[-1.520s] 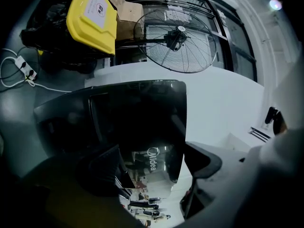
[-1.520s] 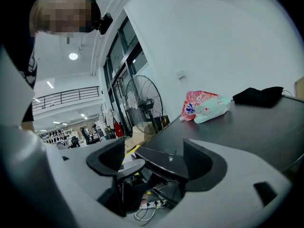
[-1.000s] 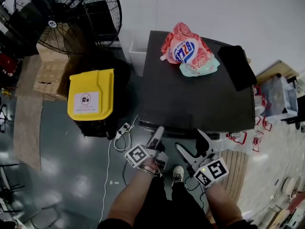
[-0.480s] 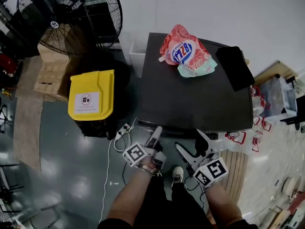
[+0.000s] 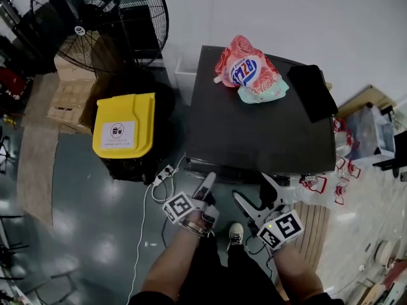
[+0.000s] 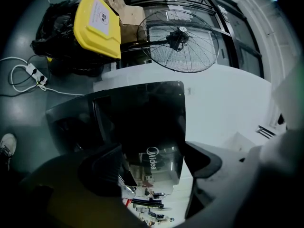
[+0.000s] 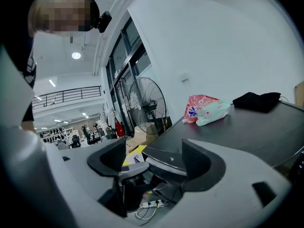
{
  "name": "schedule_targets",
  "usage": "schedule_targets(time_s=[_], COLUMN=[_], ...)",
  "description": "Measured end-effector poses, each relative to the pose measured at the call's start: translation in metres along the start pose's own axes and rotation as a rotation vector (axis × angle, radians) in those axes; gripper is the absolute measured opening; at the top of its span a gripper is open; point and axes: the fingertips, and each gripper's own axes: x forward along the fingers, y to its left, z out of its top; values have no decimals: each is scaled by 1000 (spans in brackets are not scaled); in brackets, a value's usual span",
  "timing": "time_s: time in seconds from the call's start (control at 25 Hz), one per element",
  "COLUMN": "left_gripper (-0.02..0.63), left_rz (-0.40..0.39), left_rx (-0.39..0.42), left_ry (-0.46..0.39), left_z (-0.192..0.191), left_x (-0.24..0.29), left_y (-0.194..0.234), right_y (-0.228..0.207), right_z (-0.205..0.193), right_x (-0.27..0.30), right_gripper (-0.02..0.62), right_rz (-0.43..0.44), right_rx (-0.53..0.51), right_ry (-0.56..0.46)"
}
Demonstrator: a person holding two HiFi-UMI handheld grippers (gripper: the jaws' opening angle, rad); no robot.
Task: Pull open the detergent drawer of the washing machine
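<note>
The black washing machine [image 5: 261,126] is seen from above; its front top edge [image 5: 229,165] faces me and the detergent drawer is hidden there. In the left gripper view a glossy front panel with a logo [image 6: 152,160] fills the gap between the jaws. My left gripper [image 5: 208,184] [image 6: 152,163] points at the left end of that front edge, turned on its side and open; I cannot tell whether it touches the panel. My right gripper [image 5: 255,199] [image 7: 154,158] hangs open in front of the machine, holding nothing. It sees the machine's front corner [image 7: 166,158] and a grey left finger [image 7: 130,167].
A red detergent pouch [image 5: 245,65] [image 7: 202,107] and a black cloth [image 5: 311,91] [image 7: 259,100] lie on the machine's top. A yellow-lidded bin [image 5: 123,124] [image 6: 97,20] and a large fan [image 5: 102,18] [image 6: 180,39] stand to the left. A power strip and cable [image 5: 162,173] trail on the floor.
My left gripper has drawn back a little from the machine's front edge. The right gripper has stayed put.
</note>
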Motion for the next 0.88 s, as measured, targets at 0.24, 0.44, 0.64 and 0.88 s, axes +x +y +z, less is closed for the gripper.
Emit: schedule_targets(time_s=[0.24,0.44,0.64,0.88], left_gripper=[390,389,388,388], left_rz=[-6,4,7,19], left_rx=[0,8,-29,32], left_ry=[-1,6,2,17], left_z=[-6,-13,-20,-25], left_x=[-9,-19,-28,-43], left_y=[0,2,-2,7], right_y=[3,6,10,14], right_z=[0,-1,1,-5], right_x=[-4,-5,-8,-9], right_gripper=[376,376,376,376], right_rz=[19,42,70,101], right_rx=[-5,-5,-9,-13], right_ry=[1,5,7,20])
